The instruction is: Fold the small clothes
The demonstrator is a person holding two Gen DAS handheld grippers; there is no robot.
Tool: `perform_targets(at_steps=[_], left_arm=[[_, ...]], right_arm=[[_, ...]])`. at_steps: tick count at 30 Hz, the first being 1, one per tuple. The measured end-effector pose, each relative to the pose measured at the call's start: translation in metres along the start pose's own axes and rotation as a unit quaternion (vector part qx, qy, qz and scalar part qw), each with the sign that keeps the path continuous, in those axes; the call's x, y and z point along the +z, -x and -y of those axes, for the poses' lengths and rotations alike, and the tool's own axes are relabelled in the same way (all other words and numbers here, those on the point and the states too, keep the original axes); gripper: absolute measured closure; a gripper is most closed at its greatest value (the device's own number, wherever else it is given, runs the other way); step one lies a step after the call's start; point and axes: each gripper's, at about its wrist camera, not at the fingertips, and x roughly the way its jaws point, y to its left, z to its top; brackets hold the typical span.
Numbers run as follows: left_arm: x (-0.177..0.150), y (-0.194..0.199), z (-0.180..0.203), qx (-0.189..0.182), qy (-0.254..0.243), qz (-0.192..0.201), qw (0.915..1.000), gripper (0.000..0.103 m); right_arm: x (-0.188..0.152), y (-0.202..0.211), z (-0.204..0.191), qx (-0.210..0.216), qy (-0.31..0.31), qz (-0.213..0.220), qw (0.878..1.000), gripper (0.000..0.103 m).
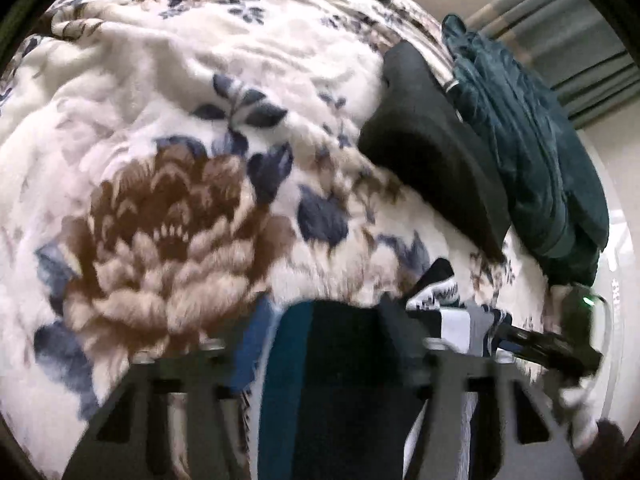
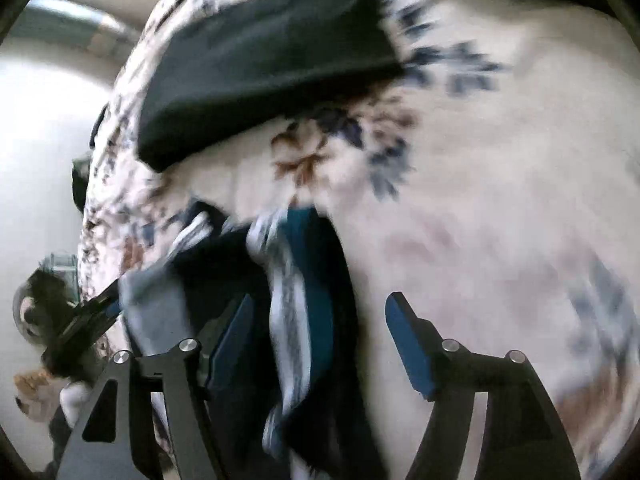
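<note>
On a fleecy cream blanket point(image 1: 168, 92) printed with brown and navy flowers, a small dark garment with teal and white-striped parts point(image 2: 304, 300) is lying bunched near the edge, and both grippers are hanging over it. In the right wrist view the right gripper point(image 2: 320, 344) is standing with its blue-padded fingers point(image 2: 408, 344) well apart; the striped garment is running up between them, lying against the left pad and clear of the right one, so nothing is being clamped. In the left wrist view the left gripper point(image 1: 320, 320) is pointing steeply down with dark and teal cloth point(image 1: 320, 380) filling the narrow space between its fingers, but blur is hiding the pads, so whether they are pressing on it cannot be told. Farther up the blanket a folded black garment point(image 1: 432, 152) is lying flat, and just beside it a dark teal garment point(image 1: 532, 160) is sitting in a rumpled heap. Grey-green curtains point(image 1: 576, 40) are hanging beyond the bed.
</note>
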Motion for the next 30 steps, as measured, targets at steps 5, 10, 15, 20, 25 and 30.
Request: perform_targets(at_steps=[5,10,15,20,25,30], left_arm=[[0.006,0.017,0.003,-0.005,-0.009,0.036,0.9993,0.101],[0.016,0.016,-0.005,0.001,0.006,0.042,0.9991,0.101],[0.017,0.023,-0.022,-0.051,0.066,0.02,0.9963,0.076],[-0.001,0.013,-0.012,-0.06,0.065,-0.01,0.996,0.037],[0.006,-0.007,0.016,-0.005,-0.007,0.012,0.9999,0.095],[0.027,-0.025,0.013,0.011,-0.008,0.002,0.9999,0.094]], right_arm=[[0.031,-0.025,-0.02,0.013,0.022,0.021,0.999,0.095],[0.037,0.015,-0.036,0.008,0.028,0.097,0.995,0.096],[0.047,0.024,-0.04,-0.033,0.037,0.098,0.994,0.096],[0.043,0.016,-0.031,-0.052,0.041,0.074,0.995,0.096],[0.038,0.023,-0.025,-0.025,0.027,0.083,0.996,0.096],[0.04,0.025,-0.024,-0.069,0.024,0.104,0.992,0.096]])
